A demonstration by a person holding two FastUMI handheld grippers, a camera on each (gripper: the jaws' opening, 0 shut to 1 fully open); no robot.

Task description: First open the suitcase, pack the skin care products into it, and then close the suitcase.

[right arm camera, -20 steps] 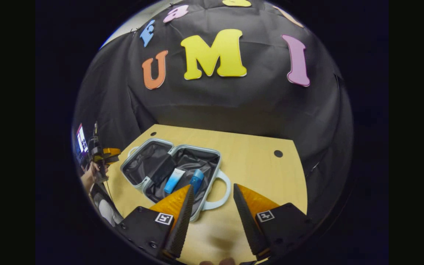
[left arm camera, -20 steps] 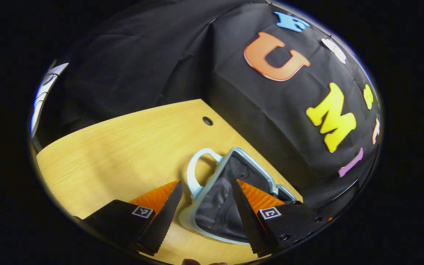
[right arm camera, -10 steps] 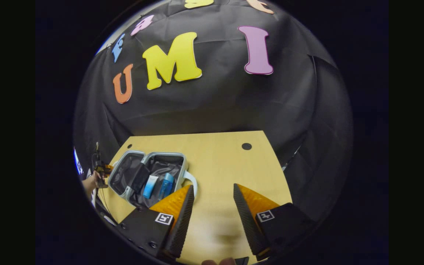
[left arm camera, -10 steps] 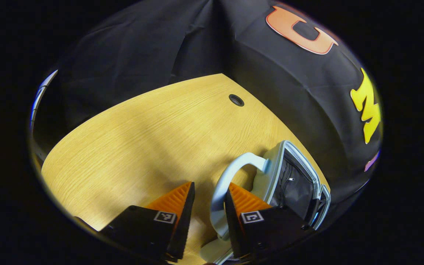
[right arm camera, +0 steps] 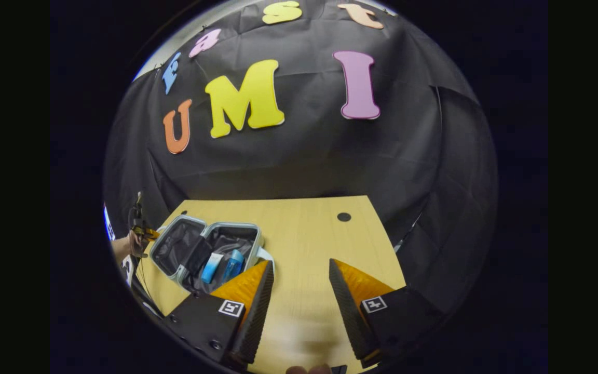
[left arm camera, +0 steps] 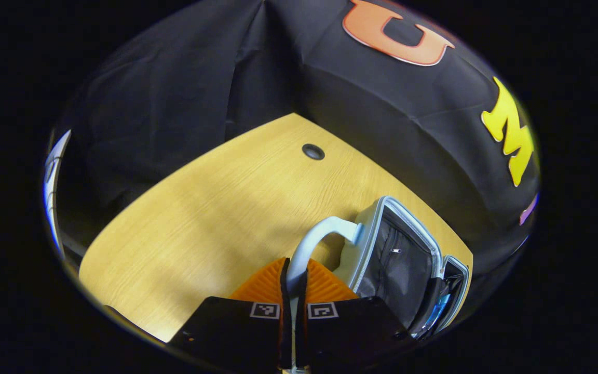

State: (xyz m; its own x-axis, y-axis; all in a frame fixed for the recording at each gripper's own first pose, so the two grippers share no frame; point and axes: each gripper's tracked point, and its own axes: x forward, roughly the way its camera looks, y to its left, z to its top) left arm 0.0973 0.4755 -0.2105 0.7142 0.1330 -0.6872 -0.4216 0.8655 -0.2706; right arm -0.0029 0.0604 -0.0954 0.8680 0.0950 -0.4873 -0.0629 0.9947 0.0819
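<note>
Fig.: your L gripper (left arm camera: 293, 283) fingers are pinching the suitcase (right arm camera: 205, 249) handle (left arm camera: 320, 236), near tabletop (left arm camera: 200, 208) left edge; R gripper (right arm camera: 299, 291) fingers are hanging spread. Risk: handle slipping out mid-swing, lid dropping onto products (right arm camera: 221, 265).

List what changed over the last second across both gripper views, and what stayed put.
The left gripper swung from over the open case to the suitcase's pale handle and closed its fingers on it; the lid half has tipped up slightly. The right gripper pulled back to bare table, open and empty throughout. The two blue skincare tubes stayed inside the suitcase.
</note>
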